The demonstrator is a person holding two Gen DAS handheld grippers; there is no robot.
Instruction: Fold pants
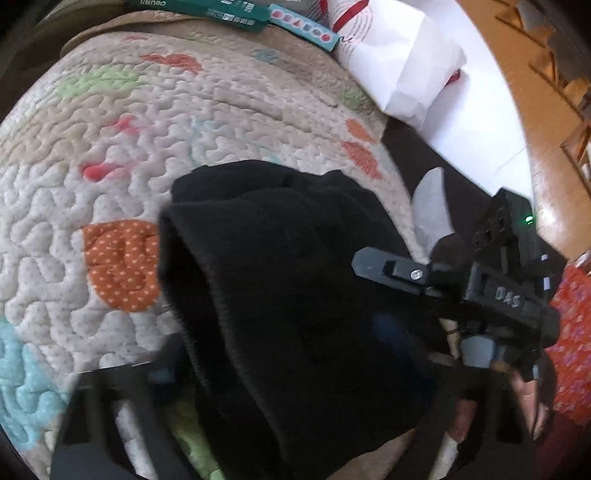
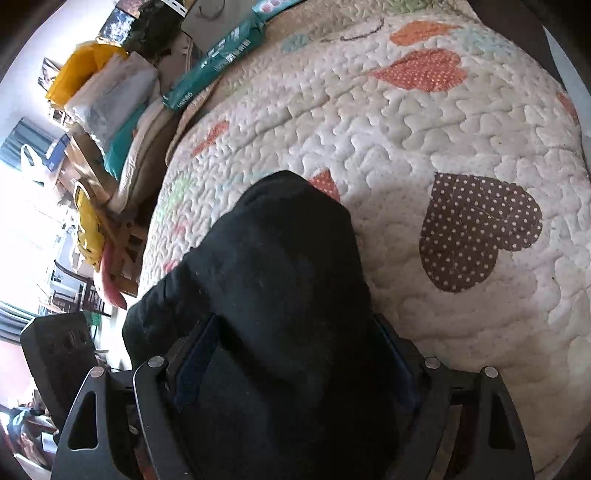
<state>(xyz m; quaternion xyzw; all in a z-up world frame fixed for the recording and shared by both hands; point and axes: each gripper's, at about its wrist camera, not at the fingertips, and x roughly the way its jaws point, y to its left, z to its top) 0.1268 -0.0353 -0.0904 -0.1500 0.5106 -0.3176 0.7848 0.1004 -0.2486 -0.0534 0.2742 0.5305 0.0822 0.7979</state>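
Observation:
The black pants (image 1: 280, 280) lie bunched on a quilted bedspread (image 1: 122, 147) and fill the lower middle of both views. In the left wrist view the cloth covers my left gripper's fingers, so its state is hidden. The right gripper (image 1: 373, 266) shows at the right of that view, its finger against the cloth. In the right wrist view the pants (image 2: 288, 295) drape over and between the right gripper's fingers (image 2: 192, 354), which appear closed on the fabric.
The quilt (image 2: 424, 147) has heart patches. Green packets (image 1: 221, 11) and a white bag (image 1: 406, 66) lie at the far edge. A wooden bed frame (image 1: 535, 129) stands at the right. Stacked bags and clutter (image 2: 110, 92) sit beside the bed.

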